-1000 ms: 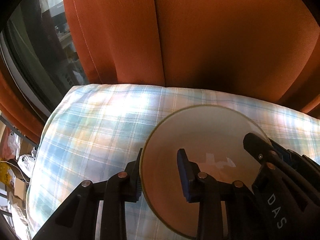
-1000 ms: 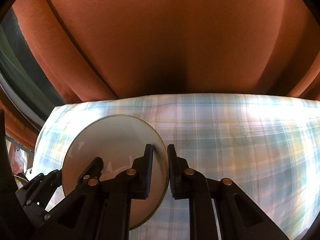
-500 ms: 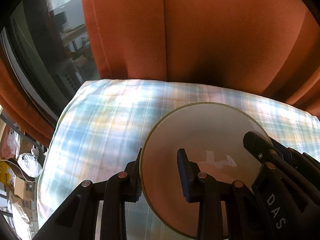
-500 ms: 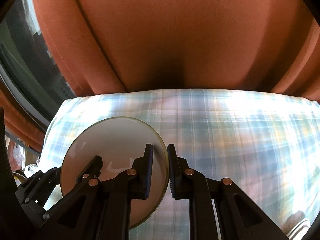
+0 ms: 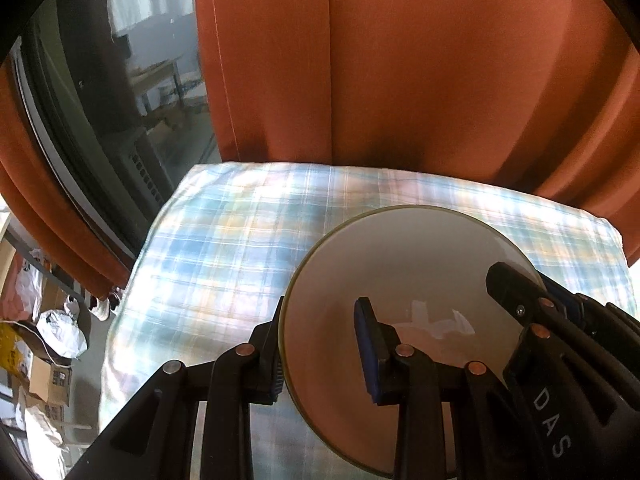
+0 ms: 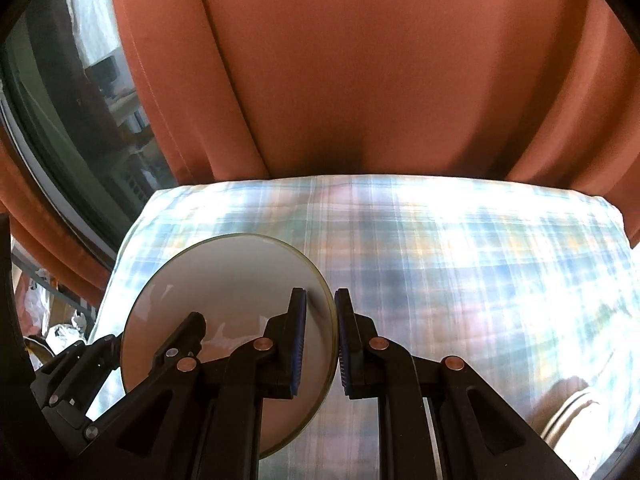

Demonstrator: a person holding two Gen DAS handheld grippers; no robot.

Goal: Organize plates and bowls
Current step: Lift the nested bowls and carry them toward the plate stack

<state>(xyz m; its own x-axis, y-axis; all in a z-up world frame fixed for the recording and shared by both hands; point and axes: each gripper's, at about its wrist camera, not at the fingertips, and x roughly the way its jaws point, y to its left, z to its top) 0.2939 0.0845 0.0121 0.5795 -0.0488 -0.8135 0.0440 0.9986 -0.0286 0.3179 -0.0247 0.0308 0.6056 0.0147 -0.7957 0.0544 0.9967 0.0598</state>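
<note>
So you're gripping the bowl (image 5: 404, 280) rim with both grippers, left (image 5: 320, 344) and right (image 6: 320, 336), above the plaid cloth (image 6: 460, 248).

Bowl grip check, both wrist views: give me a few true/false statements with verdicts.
1. Both grippers clamp the rim of one bowl. True.
2. The bowl holds food. False: its inside looks empty.
3. The left gripper has one finger inside the bowl, one outside. True.
4. The right gripper stands wide open beside the bowl. False: it is shut on the rim.
5. A plaid cloth lies below the bowl. True.
</note>
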